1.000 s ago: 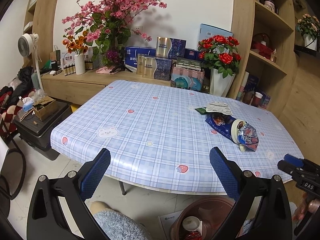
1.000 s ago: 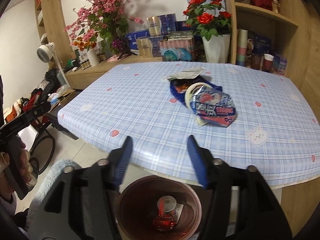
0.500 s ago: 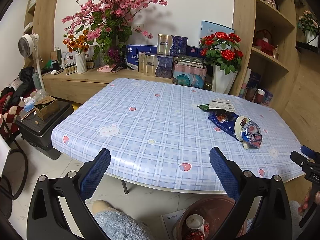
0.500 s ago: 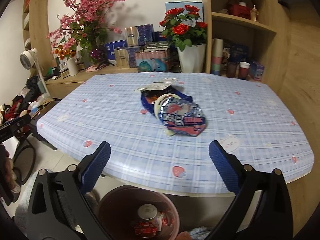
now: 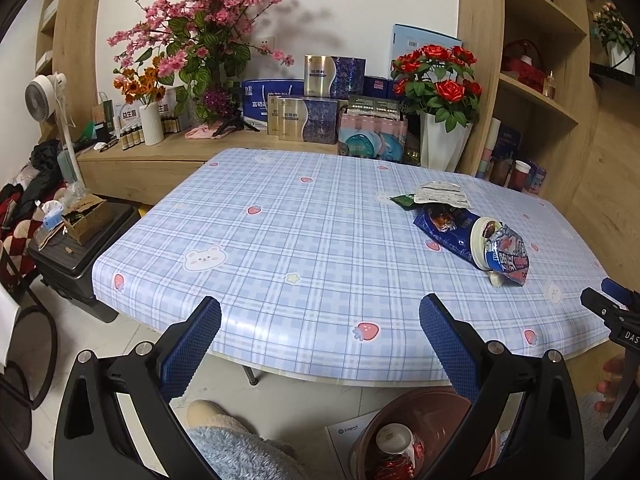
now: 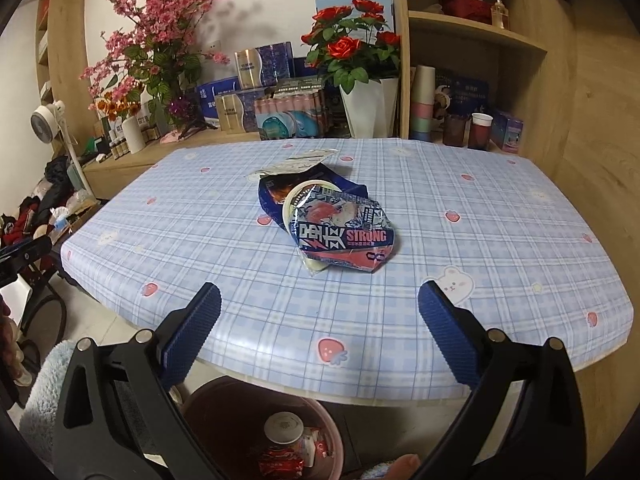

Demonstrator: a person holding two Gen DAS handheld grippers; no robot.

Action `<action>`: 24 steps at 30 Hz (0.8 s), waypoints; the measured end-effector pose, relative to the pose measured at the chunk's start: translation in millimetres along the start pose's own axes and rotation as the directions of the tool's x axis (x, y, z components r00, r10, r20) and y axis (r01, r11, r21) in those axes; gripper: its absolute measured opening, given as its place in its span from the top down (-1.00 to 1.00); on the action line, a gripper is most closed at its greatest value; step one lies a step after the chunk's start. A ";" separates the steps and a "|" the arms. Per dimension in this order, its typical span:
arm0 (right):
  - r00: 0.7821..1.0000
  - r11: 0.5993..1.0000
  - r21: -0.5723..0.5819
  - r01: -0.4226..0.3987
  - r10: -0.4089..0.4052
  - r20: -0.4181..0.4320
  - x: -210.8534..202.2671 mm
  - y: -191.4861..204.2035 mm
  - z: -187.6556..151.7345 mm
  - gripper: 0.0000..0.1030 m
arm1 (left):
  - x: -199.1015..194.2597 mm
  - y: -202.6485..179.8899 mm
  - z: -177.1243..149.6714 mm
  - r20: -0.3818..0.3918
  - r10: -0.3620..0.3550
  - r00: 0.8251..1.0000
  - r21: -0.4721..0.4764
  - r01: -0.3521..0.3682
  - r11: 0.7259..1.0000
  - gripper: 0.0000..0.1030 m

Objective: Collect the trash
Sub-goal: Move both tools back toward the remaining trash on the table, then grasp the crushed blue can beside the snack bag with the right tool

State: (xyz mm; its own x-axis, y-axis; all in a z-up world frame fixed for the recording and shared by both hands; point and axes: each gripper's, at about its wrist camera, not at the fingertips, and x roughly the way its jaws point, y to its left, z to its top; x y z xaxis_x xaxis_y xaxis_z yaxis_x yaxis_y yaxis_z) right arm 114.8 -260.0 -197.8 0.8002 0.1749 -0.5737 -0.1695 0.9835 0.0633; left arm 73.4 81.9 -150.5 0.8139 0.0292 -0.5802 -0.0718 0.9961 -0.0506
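Note:
A pile of trash lies on the blue checked tablecloth (image 6: 500, 240): a crumpled blue-red "STRONG" wrapper (image 6: 344, 240) over a round white lid (image 6: 294, 200), a dark blue snack bag (image 6: 276, 192) and a white paper wrapper (image 6: 298, 162) behind. The pile also shows in the left wrist view (image 5: 480, 236). A brown trash bin (image 6: 224, 412) under the table's near edge holds a cup and a red wrapper. My right gripper (image 6: 318, 328) is open and empty, above the near edge, facing the pile. My left gripper (image 5: 320, 340) is open and empty, left of the pile.
Flower vases, boxes and bottles line the wooden counter (image 5: 180, 152) behind the table. Shelves (image 6: 480, 36) with cups stand at the right. A fan (image 5: 44, 92), a black case (image 5: 72, 252) and clothes are at the left. The right gripper's tip (image 5: 612, 304) shows in the left view.
My right gripper has opened wide, risen from over the bin and moved toward the pile. My left gripper has stayed open and backed off slightly.

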 end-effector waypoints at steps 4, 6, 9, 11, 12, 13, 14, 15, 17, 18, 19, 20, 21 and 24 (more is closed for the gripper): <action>0.997 0.994 -0.095 0.060 -0.064 -0.033 26.0 4.2 5.6 -0.89 | 12.4 -4.4 4.0 -0.011 0.001 1.000 0.001 -0.001 1.000 -0.88; 0.997 0.992 -0.117 0.055 -0.062 -0.056 40.8 4.9 6.8 -0.89 | 21.7 -7.4 6.3 -0.020 0.001 1.000 0.004 -0.001 1.000 -0.88; 0.990 0.975 -0.198 0.097 -0.115 -0.080 73.8 11.7 11.0 -0.89 | 34.2 -11.4 10.2 -0.029 -0.003 1.000 0.008 0.004 1.000 -0.88; 0.987 0.970 -0.217 0.108 -0.131 -0.094 95.8 12.7 15.5 -0.89 | 42.0 -13.5 12.7 -0.033 -0.008 0.999 0.005 0.008 1.000 -0.88; 0.987 0.970 -0.219 0.101 -0.125 -0.101 106.7 12.8 19.0 -0.88 | 45.1 -14.1 13.9 -0.034 -0.009 0.999 0.003 0.009 1.000 -0.88; 0.987 0.969 -0.228 0.099 -0.125 -0.103 116.1 13.6 21.8 -0.88 | 48.7 -15.1 15.6 -0.035 -0.011 0.999 0.000 0.011 1.000 -0.88; 0.986 0.964 -0.245 0.100 -0.128 -0.104 124.3 15.3 24.6 -0.88 | 51.4 -15.4 16.6 -0.037 -0.013 0.999 -0.002 0.013 1.000 -0.88; 0.986 0.960 -0.263 0.097 -0.129 -0.109 131.7 17.4 26.9 -0.88 | 54.3 -16.3 17.3 -0.039 -0.016 0.999 -0.003 0.016 1.000 -0.88; 0.983 0.949 -0.303 0.092 -0.136 -0.126 150.7 20.8 31.0 -0.88 | 61.5 -18.7 19.6 -0.044 -0.021 0.999 -0.001 0.021 1.000 -0.88; 0.980 0.944 -0.315 0.094 -0.143 -0.135 158.2 21.2 32.6 -0.87 | 65.0 -19.8 20.5 -0.046 -0.023 0.999 0.000 0.023 1.000 -0.88; 0.977 0.940 -0.325 0.103 -0.157 -0.144 167.0 19.8 34.3 -0.87 | 67.8 -20.4 21.2 -0.048 -0.026 0.999 -0.001 0.026 1.000 -0.88; 0.975 0.938 -0.328 0.109 -0.165 -0.151 172.5 18.4 35.6 -0.87 | 69.9 -20.7 21.5 -0.049 -0.028 0.998 -0.003 0.028 1.000 -0.88; 0.973 0.939 -0.326 0.108 -0.167 -0.161 177.0 15.9 36.4 -0.86 | 72.7 -21.3 21.6 -0.052 -0.033 0.998 -0.006 0.033 0.999 -0.88; 0.969 0.947 -0.313 0.070 -0.139 -0.205 186.6 8.8 37.3 -0.61 | 79.6 -22.2 19.6 -0.062 -0.043 0.997 -0.013 0.042 0.999 -0.88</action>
State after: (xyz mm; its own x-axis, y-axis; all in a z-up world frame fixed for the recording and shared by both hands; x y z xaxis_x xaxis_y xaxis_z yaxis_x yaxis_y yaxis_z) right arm 284.1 -216.9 -273.8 0.6809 0.0229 -0.7320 -0.2848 0.9291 -0.2358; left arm 151.1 63.7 -179.6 0.7787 -0.0189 -0.6272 -0.0448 0.9953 -0.0856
